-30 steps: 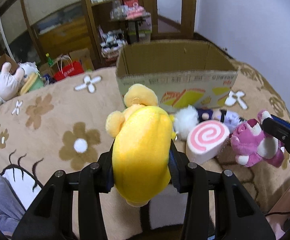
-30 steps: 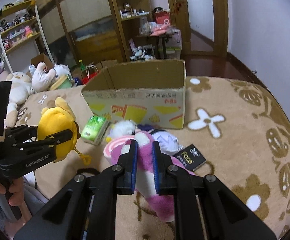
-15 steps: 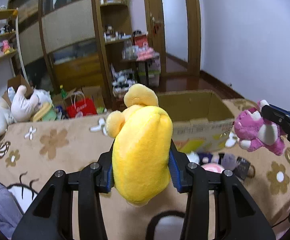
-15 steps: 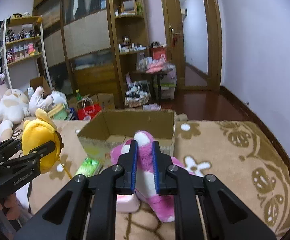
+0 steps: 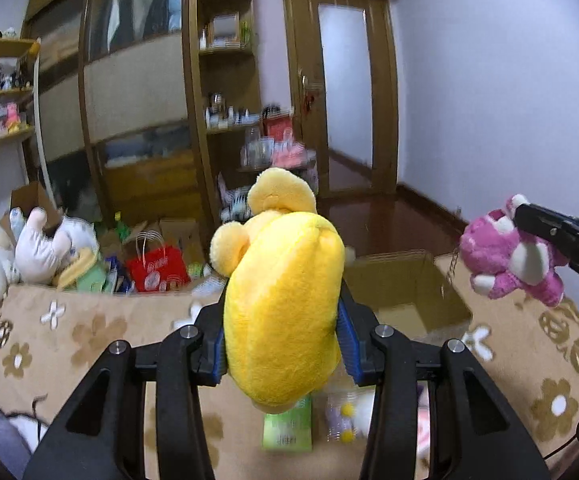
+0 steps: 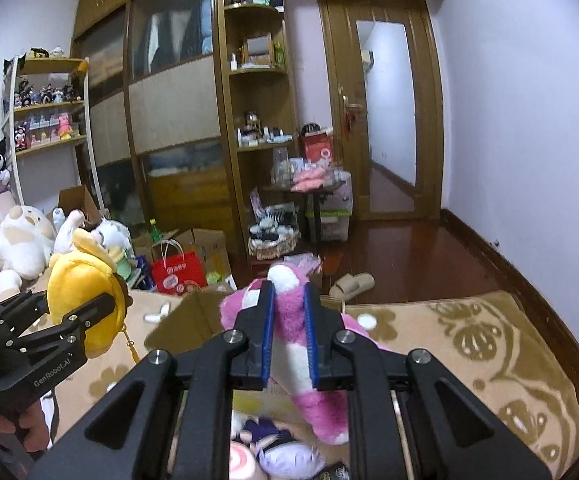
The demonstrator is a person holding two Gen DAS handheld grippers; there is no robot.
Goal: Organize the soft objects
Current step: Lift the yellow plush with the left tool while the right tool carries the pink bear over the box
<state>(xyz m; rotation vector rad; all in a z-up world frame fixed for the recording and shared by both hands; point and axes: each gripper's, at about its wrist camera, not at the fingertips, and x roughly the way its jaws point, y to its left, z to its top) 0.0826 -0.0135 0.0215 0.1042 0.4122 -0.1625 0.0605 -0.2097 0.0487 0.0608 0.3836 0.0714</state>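
My left gripper (image 5: pixel 281 340) is shut on a yellow plush (image 5: pixel 281 312) and holds it high above the bed; it also shows at the left of the right wrist view (image 6: pixel 81 300). My right gripper (image 6: pixel 287 336) is shut on a pink and white plush bear (image 6: pixel 301 352), held in the air; the bear shows at the right of the left wrist view (image 5: pixel 505 256). An open cardboard box (image 5: pixel 405 292) stands on the bed below and ahead of both; its near wall shows in the right wrist view (image 6: pixel 193 320).
Below on the flowered bedspread (image 5: pixel 89 332) lie a green packet (image 5: pixel 287 428), a purple-haired doll (image 6: pixel 285 452) and a pink swirl cushion (image 6: pixel 241 460). White plush toys (image 5: pixel 37 244) sit at the far left. A red bag (image 5: pixel 155 268), shelves and a door stand beyond the bed.
Both grippers have risen with their plush toys from near the bedspread to well above it. The box and the loose items now lie lower in both views.
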